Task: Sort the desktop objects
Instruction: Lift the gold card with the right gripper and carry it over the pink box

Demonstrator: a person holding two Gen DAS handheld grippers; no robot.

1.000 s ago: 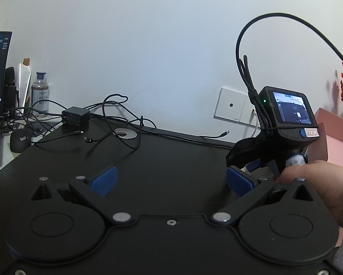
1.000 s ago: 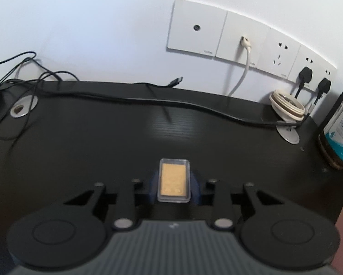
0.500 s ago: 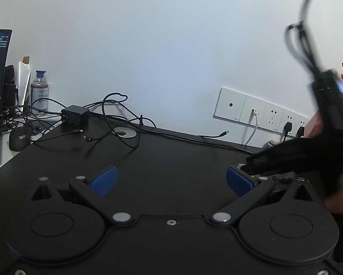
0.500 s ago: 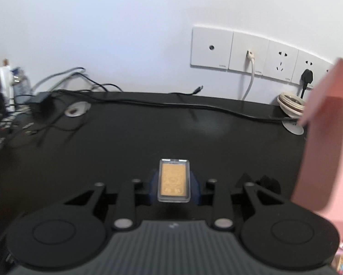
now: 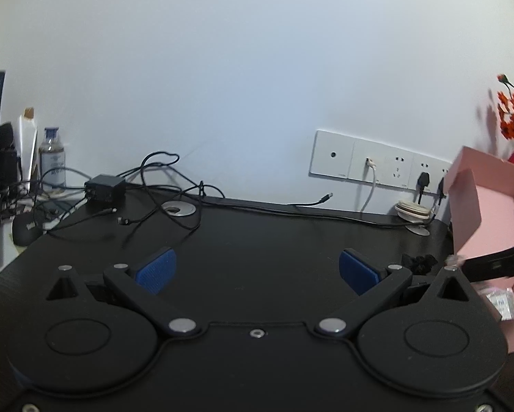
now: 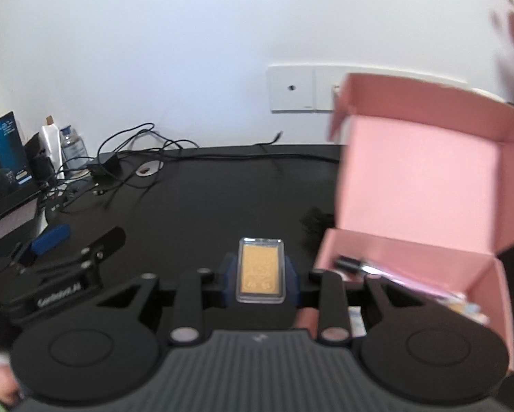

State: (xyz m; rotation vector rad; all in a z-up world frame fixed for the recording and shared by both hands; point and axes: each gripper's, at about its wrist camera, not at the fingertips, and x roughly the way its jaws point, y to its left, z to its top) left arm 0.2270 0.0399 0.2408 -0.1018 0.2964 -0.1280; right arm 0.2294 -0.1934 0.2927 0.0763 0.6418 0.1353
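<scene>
Gold card in clear case (image 6: 260, 270): pinched upright between the blue pads of the right claw (image 6: 260, 276), flat face toward the camera. Held by its long edges, likely so the face stays readable and the case drops flat on release.

Pink box (image 6: 425, 185): just right of the card, lid standing open, front wall low. Inside: a dark pen-like tube (image 6: 354, 263) and some pale wrapped bits, too blurred to name. The box reads as the sorting bin; the card is near its front left corner, outside it and above the table. Judgement: carry in progress toward the box, not a release yet.

Left claw (image 5: 257, 267): jaws spread wide, nothing between the pads. Hangs low over the table, well left of the box, seemingly parked out of the way.

Small black crumpled item (image 5: 419, 263): lies on the table beside the box; identity unclear.

Table (image 5: 263, 233): black, matte, mostly bare in the middle. Tangle of black cables (image 5: 160, 202) and a small adapter at the back left, round cable grommet, coiled white cord at back right.

Room: white wall, socket strip (image 5: 377, 166), laptop screen and bottles far left, orange flowers in a red vase far right.
</scene>
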